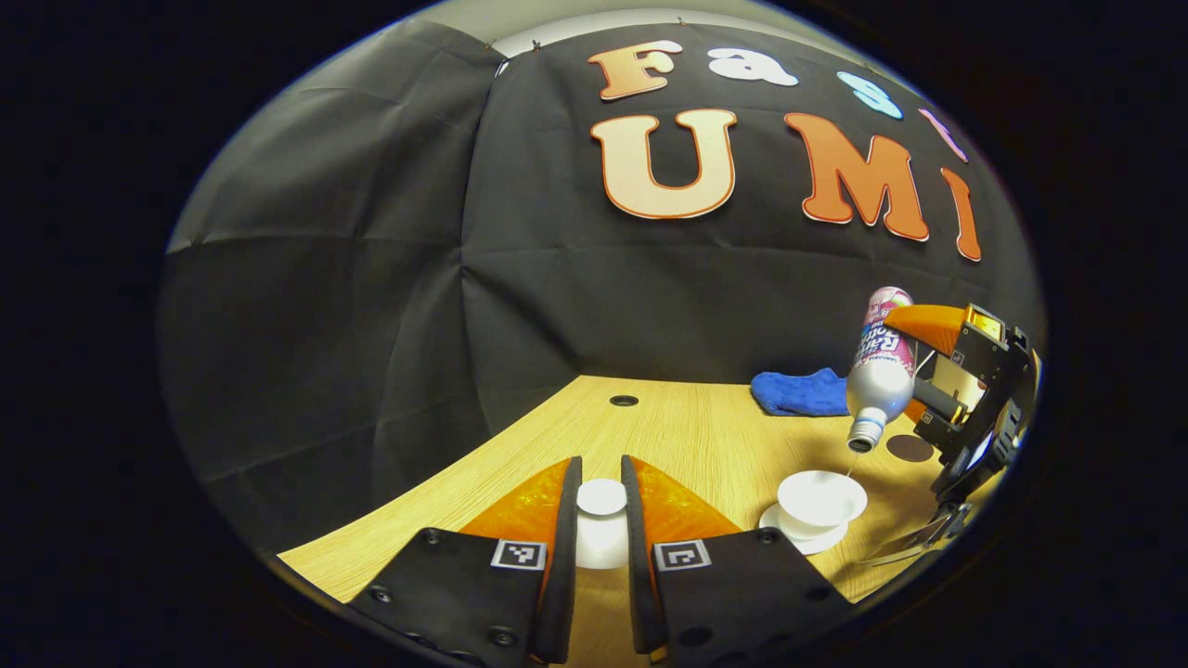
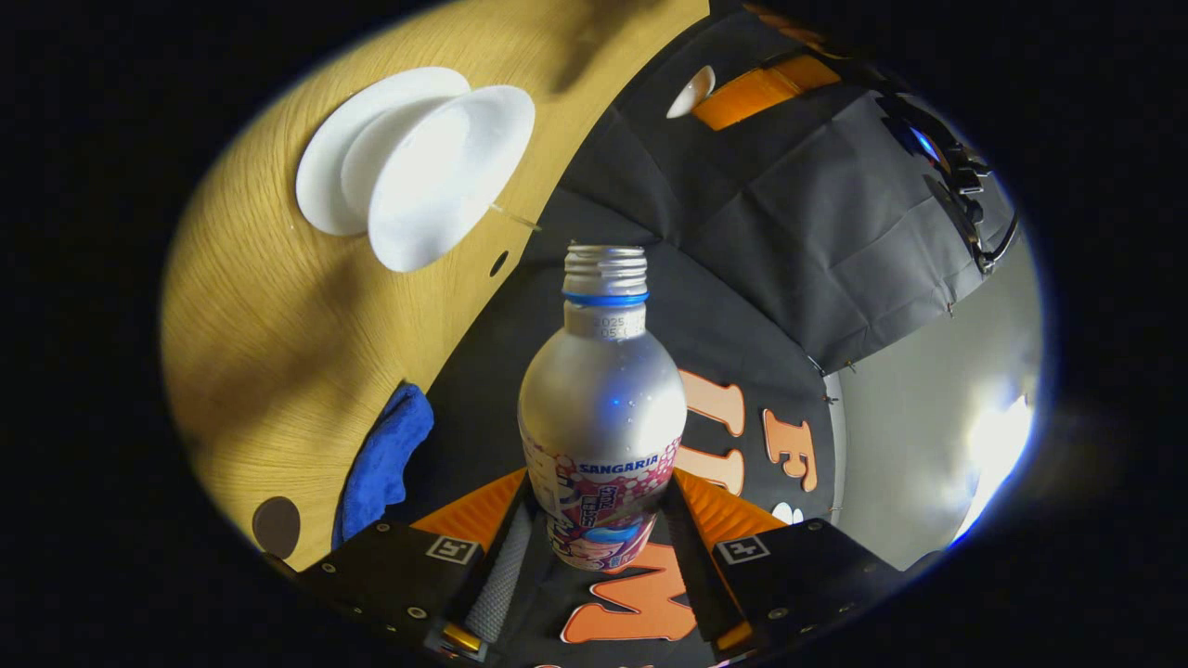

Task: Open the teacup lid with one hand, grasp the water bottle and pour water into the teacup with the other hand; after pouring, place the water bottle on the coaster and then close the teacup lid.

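White teacup [image 1: 820, 496] w/ white saucer [image 2: 325, 176]; silver water bottle [image 2: 601, 408], pink-blue label btwn orange fingers [image 2: 483, 508]; blue cloth [image 1: 800, 391]; brown coaster [image 1: 910, 448]; wood-grain table [image 1: 687, 427].

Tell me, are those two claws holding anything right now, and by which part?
The left gripper pinches the white teacup lid by its knob; the right gripper clamps the tipped water bottle near its base.

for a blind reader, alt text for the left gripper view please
The left gripper holds the white lid between its fingers above the wooden table. To the right, the right gripper tips the bottle mouth-down, a thin stream falling into the open teacup on its saucer.
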`<state>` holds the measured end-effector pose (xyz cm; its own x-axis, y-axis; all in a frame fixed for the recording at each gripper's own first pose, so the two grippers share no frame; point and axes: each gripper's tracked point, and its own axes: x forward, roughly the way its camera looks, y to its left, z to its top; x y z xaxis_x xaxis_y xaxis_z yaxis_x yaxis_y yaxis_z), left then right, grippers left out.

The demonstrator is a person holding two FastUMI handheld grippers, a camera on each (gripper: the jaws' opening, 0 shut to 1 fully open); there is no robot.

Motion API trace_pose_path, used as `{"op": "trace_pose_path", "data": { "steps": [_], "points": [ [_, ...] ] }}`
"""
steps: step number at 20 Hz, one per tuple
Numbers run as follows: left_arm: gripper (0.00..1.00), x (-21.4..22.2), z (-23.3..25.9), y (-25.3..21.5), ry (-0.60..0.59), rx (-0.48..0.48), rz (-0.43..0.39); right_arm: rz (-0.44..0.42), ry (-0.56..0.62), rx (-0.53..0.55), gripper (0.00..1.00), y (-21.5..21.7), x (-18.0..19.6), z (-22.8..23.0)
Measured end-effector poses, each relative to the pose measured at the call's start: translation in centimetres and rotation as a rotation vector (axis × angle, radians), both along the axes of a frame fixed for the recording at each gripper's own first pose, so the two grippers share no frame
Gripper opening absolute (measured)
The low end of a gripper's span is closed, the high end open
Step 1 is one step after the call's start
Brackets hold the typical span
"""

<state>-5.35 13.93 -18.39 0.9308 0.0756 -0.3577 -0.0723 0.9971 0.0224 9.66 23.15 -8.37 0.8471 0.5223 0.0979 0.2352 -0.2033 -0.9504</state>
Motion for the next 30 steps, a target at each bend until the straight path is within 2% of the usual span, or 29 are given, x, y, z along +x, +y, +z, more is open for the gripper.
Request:
{"op": "trace_pose_path", "data": {
  "steps": [1,2,3,5,9,11,16,21,24,30],
  "points": [
    [0.24,0.0,0.2,-0.3,-0.007,0.000,-0.004,-0.005,0.013,0.009,0.78,0.0,-0.1,-0.2],
    [0.28,0.1,0.4,-0.5,-0.013,-0.002,-0.009,-0.011,0.027,0.021,0.78,-0.1,0.0,-0.3],
    [0.28,0.2,0.5,-1.0,-0.018,-0.009,-0.015,-0.021,0.059,0.048,0.78,-0.3,0.0,-0.6],
    [0.28,0.6,0.9,-2.2,-0.034,-0.021,-0.025,-0.062,0.139,0.157,0.78,-0.8,-0.1,-1.6],
    [0.28,1.1,1.7,-4.0,-0.051,-0.011,-0.057,-0.119,0.213,0.322,0.78,-1.4,-0.4,-3.3],
    [0.28,1.5,2.1,-4.9,-0.059,-0.009,-0.074,-0.166,0.269,0.435,0.78,-2.3,-0.3,-4.3],
    [0.28,2.2,2.9,-7.3,-0.076,-0.017,-0.110,-0.233,0.416,0.664,0.78,-6.6,0.5,-3.1],
    [0.28,2.7,3.9,-9.9,-0.091,-0.019,-0.150,-0.320,0.572,0.953,0.78,-11.0,1.6,-3.6],
    [0.28,3.0,4.6,-11.5,-0.102,-0.026,-0.168,-0.381,0.686,1.168,0.78,-14.3,2.8,-4.4],
    [0.28,3.2,4.8,-13.7,-0.110,-0.034,-0.193,-0.441,0.852,1.421,0.78,-17.0,4.2,-6.7]
  ]
}}
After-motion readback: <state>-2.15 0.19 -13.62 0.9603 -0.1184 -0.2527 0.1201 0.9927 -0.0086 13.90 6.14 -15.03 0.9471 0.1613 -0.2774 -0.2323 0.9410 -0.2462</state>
